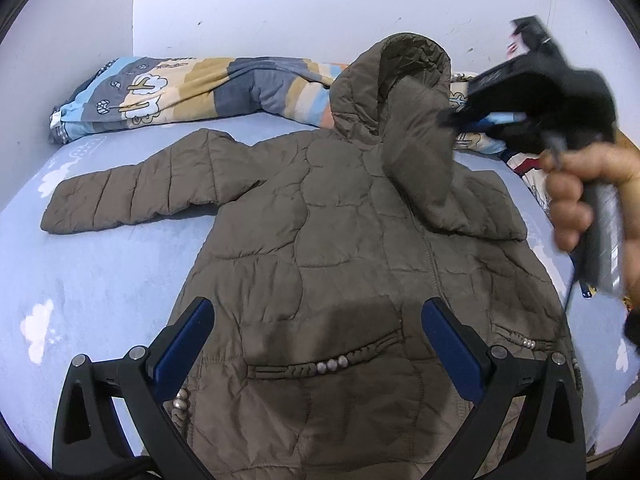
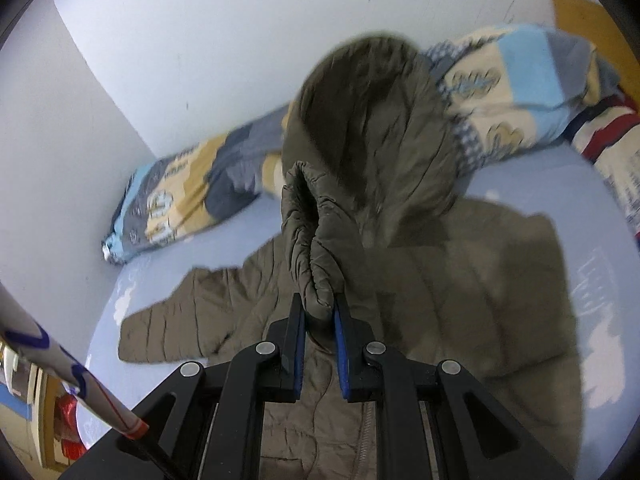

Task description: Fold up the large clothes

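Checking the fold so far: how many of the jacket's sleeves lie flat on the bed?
1. One sleeve lies flat on the bed, out to the left; the other sleeve is held up in the right tongs.

Quilted puffer jacket (image 1: pixel 340 240): matt olive padded cloth. Bedsheet (image 1: pixel 100 272): soft matt cloth. Gripper fingers (image 2: pixel 294 344): matt black plastic.

We see the right gripper (image 1: pixel 448 118) smeared by blur, jacket (image 1: pixel 320 264) hem cut off below, our quilt (image 2: pixel 180 200) pattern too blurred to read
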The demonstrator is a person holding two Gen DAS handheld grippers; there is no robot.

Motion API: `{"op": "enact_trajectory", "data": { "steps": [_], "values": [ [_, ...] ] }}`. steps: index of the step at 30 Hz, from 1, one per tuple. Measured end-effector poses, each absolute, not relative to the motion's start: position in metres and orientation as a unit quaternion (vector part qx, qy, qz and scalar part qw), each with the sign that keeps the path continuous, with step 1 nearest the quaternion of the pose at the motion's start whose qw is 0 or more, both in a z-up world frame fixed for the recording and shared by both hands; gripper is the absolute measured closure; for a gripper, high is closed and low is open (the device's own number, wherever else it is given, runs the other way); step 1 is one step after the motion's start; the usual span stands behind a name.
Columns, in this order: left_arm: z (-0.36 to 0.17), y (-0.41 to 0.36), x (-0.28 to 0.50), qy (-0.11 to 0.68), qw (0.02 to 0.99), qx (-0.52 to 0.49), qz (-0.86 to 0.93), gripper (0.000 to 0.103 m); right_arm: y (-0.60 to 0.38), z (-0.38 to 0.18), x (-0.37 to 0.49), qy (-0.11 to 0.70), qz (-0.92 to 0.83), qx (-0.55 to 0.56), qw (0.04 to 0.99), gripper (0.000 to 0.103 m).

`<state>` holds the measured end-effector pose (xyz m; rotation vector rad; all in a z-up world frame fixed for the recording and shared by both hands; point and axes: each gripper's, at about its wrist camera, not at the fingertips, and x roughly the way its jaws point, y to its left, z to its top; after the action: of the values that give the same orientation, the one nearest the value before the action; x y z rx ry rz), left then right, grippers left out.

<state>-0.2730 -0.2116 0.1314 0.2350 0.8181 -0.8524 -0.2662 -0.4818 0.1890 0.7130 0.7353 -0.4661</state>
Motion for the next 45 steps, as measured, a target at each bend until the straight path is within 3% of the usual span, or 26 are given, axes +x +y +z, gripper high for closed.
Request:
{"op": "enact_trajectory", "data": {
  "steps": [11,14,16,19,26,34,45],
  "values": [
    [0.124,-0.215,-0.269,0.393,0.823,0.114,-0.395,0.000,-0.451,0.128,-0.224,0.390,-0.174,0.337,0.839,0.086],
    [0.122,-0.215,-0.268,0.395,0.823,0.113,-0.392,0.000,-0.446,0.123,-0.221,0.394,-0.151,0.341,0.840,0.068],
    [0.121,-0.215,-0.267,0.396,0.823,0.112,-0.391,0.000,-0.446,0.128,-0.227,0.387,-0.140,0.334,0.848,0.048],
    [0.119,-0.215,-0.266,0.400,0.822,0.112,-0.390,0.000,-0.456,0.141,-0.245,0.358,-0.147,0.323,0.864,0.032],
    [0.113,-0.218,-0.267,0.406,0.819,0.120,-0.387,0.000,-0.525,0.121,-0.296,0.381,-0.283,0.308,0.825,0.031],
    [0.100,-0.228,-0.266,0.419,0.812,0.138,-0.382,0.000,-0.579,0.038,-0.341,0.453,-0.334,0.348,0.750,0.031],
    [0.086,-0.229,-0.265,0.440,0.804,0.167,-0.362,0.000,-0.511,0.099,-0.358,0.454,-0.301,0.323,0.774,0.025]
  ]
}}
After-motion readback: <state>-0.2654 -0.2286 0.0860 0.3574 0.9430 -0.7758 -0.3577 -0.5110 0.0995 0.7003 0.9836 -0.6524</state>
